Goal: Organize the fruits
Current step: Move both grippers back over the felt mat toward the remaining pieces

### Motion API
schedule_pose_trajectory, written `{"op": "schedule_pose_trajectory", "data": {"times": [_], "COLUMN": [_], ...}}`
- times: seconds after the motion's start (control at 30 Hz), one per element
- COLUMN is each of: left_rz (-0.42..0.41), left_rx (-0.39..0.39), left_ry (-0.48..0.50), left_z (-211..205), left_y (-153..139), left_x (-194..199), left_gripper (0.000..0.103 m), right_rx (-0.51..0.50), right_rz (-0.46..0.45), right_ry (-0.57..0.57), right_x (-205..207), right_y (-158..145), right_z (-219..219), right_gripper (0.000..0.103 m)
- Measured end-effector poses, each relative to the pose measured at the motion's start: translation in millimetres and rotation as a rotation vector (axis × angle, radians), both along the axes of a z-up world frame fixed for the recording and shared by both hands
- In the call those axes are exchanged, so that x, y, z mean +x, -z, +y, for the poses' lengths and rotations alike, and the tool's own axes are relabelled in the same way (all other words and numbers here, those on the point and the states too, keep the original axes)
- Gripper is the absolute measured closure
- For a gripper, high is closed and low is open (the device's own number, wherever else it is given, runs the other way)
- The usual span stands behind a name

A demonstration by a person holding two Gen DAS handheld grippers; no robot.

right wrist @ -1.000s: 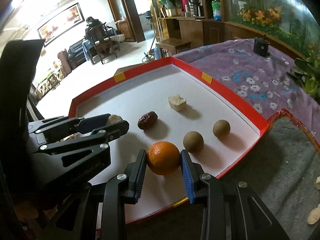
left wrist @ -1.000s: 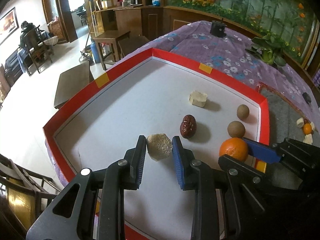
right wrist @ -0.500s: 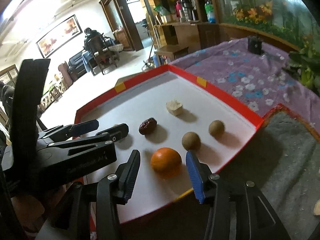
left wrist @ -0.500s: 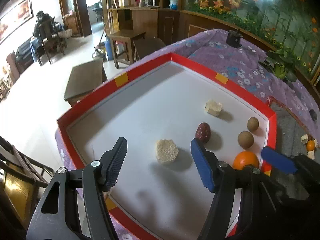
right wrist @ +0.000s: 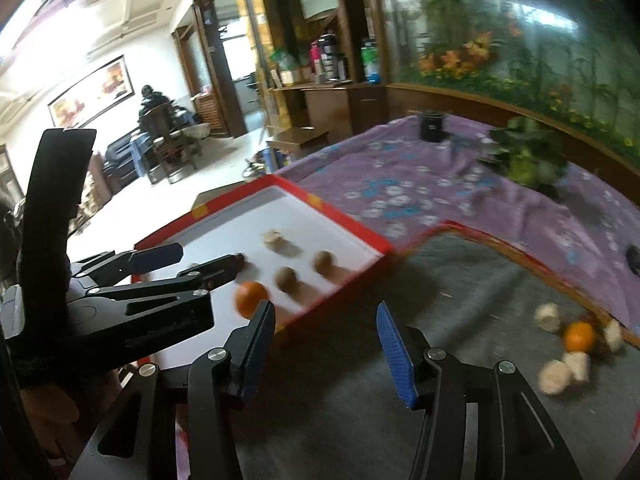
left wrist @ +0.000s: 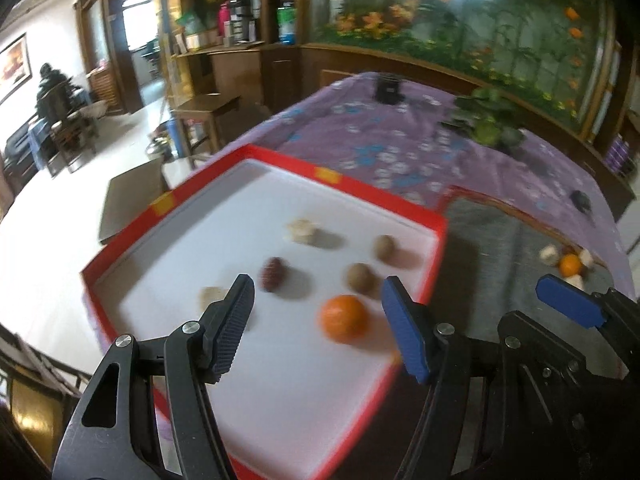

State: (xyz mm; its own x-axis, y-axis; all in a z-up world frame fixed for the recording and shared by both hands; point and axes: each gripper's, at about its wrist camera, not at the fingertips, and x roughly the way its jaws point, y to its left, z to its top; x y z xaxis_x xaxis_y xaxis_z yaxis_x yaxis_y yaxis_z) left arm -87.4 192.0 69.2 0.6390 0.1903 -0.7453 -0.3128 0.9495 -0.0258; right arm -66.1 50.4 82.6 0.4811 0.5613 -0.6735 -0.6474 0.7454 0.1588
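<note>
A red-rimmed white tray [left wrist: 352, 188] holds an orange [left wrist: 343, 317], a dark red date [left wrist: 273, 273], two brown round fruits [left wrist: 361, 277], and pale chunks [left wrist: 302, 231]. My left gripper [left wrist: 320, 320] is open and empty, raised above the tray's near side. My right gripper [right wrist: 324, 340] is open and empty, over the grey mat [right wrist: 460, 280] right of the tray [right wrist: 348, 220]. On the mat lie a second orange [right wrist: 579, 336] and several pale pieces [right wrist: 560, 372].
The tray and mat sit on a purple flowered cloth [left wrist: 380, 140]. A green plant [left wrist: 488, 124] and a black box [left wrist: 388, 88] stand at the back. The table edge drops to the floor on the left.
Both grippers let go, opened wide and pulled back up and to the right. The orange and the pale chunk stay in the tray. The right gripper now faces the mat.
</note>
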Motion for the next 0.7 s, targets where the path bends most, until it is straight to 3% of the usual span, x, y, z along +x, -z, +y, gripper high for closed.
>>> {"op": "schedule_pose_trajectory", "data": {"times": [0.3,0.53,0.7], "left_rz": [0.015,0.050,0.094], "left_rx": [-0.023,-0.061,-0.061], "left_ry": [0.160,0.290,0.387], "left_z": [-72.5,-122.1,-157.8], "left_y": [-2.5,5.7,18.7], "left_x": [24.5,45.8,59.1], "left_gripper": [0.036,0.036,0.036], "right_rx": [-0.026,-0.113,-0.100], "right_rz": [0.021,-0.004,0.044], "right_ry": [0.169,0.295,0.366], "right_x": [4.2,5.1,10.0], "right_y": [6.0,17.4,33.7], "right_z": [-90.1,-159.6,-203.0], "right_gripper": [0.051,0.051,0.051]}}
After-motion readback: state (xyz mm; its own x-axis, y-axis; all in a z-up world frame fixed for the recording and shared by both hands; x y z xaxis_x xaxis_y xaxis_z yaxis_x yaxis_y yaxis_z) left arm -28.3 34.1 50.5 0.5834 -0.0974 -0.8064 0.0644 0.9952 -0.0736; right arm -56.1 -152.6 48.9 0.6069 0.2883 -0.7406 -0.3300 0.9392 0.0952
